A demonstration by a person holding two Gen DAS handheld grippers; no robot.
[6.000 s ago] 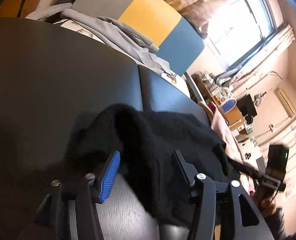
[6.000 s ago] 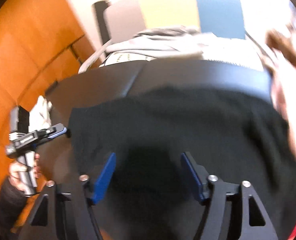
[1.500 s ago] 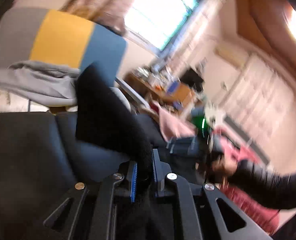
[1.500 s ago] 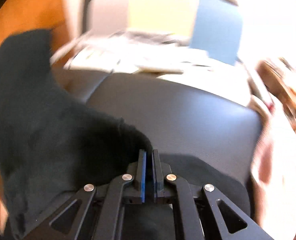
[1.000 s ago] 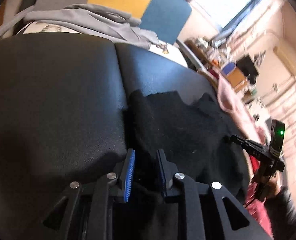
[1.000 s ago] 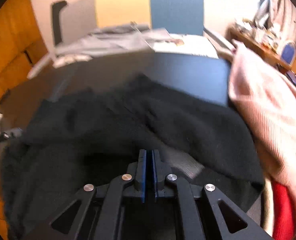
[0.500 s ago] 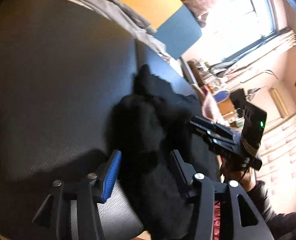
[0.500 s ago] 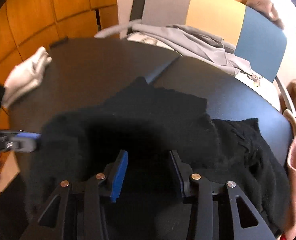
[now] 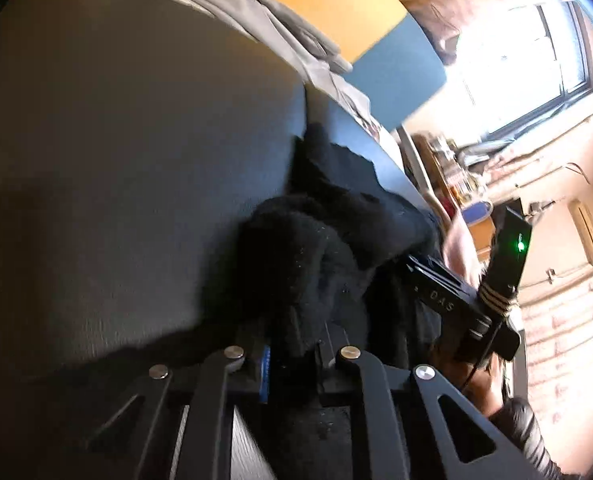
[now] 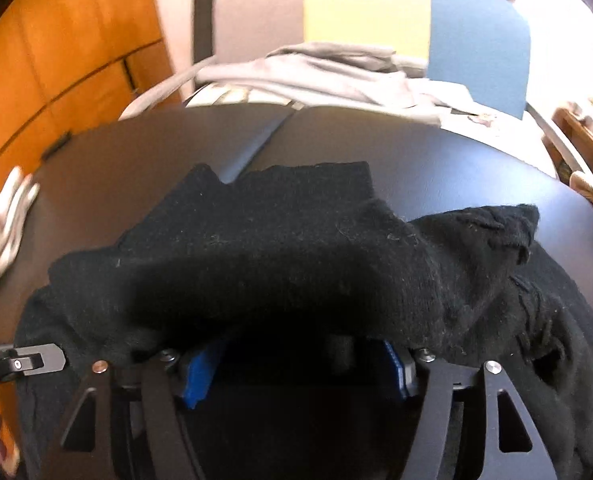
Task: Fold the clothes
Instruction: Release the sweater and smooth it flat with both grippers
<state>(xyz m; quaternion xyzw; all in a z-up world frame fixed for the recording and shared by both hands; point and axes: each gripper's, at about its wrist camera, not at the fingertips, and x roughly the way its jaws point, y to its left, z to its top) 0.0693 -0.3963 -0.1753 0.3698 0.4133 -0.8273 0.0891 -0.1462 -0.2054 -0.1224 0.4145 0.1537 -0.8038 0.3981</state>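
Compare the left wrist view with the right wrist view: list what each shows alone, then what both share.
Left wrist only: the bright window and the left gripper shut on a bunch of the black knit sweater.

Right wrist only: orange wood panelling, a white cloth at the table's edge, and the open right gripper.

Both: the sweater, the dark table, the grey garment and the grey-yellow-blue panel.

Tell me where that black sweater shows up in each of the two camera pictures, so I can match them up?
Left wrist view: the black sweater is bunched at lower centre, running right from the left claw, which pinches a fold of it.
Right wrist view: it spreads across the middle and bottom, draped over the open right claw.
Shared landmark: the grey, yellow and blue chair back beyond the dark table.
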